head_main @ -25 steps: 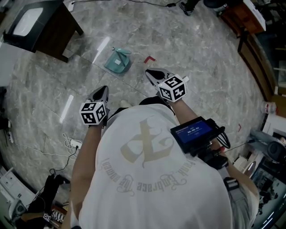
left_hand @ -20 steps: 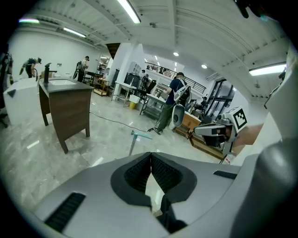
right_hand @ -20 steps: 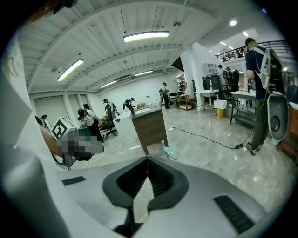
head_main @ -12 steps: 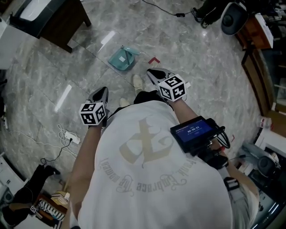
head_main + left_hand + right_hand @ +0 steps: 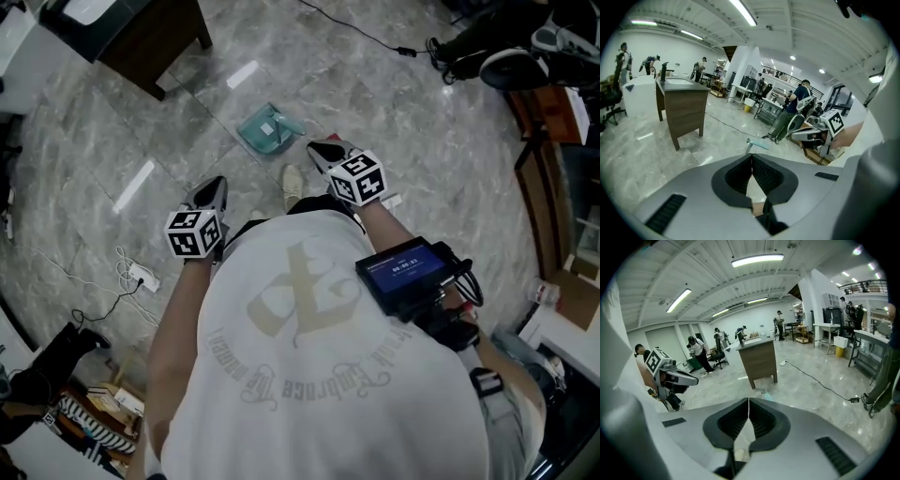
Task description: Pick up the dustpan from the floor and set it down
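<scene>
Head view, dustpan (image 5: 269, 129) seemingly flat on floor (image 5: 394, 112), jaws together

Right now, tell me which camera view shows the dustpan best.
The head view: the whole teal dustpan lies on the floor in plain sight. The left gripper view catches only its handle; the right gripper view shows only a small teal sliver.
</scene>
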`<state>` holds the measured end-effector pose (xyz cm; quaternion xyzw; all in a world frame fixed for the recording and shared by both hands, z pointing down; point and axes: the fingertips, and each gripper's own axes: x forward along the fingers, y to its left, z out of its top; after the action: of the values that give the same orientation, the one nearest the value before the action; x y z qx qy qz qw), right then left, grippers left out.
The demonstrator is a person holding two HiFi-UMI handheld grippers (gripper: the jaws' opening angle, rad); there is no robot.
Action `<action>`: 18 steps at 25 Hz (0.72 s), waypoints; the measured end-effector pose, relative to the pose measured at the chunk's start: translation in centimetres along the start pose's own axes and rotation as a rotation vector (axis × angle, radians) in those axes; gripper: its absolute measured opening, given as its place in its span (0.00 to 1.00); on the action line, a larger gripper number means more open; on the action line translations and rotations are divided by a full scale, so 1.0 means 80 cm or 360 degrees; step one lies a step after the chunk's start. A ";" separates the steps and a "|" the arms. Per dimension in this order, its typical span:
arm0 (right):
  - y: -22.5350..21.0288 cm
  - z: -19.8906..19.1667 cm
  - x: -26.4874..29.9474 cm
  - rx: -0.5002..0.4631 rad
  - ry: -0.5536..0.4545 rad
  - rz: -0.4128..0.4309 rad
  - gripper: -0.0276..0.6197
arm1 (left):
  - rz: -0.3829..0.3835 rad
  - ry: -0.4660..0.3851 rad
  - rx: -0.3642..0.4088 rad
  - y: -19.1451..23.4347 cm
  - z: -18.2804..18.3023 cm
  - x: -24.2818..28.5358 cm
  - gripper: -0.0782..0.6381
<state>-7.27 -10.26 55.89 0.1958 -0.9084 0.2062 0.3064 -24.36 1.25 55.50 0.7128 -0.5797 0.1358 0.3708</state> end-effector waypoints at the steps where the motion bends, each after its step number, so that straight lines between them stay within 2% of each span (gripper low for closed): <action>1: -0.005 0.002 0.007 -0.0007 0.0020 0.0010 0.07 | 0.0004 -0.0001 -0.0006 0.001 0.004 0.004 0.13; 10: -0.019 0.000 0.055 -0.0081 0.0197 0.0120 0.07 | 0.0134 -0.0023 -0.0138 0.019 0.003 -0.001 0.13; 18: -0.019 0.002 0.085 -0.0196 0.0273 0.0149 0.08 | 0.0266 -0.0053 -0.0266 0.018 -0.024 -0.032 0.13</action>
<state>-11.64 -13.16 60.44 0.1157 -0.8980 0.1802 0.3844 -25.96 4.39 55.76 0.6308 -0.6524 0.1054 0.4067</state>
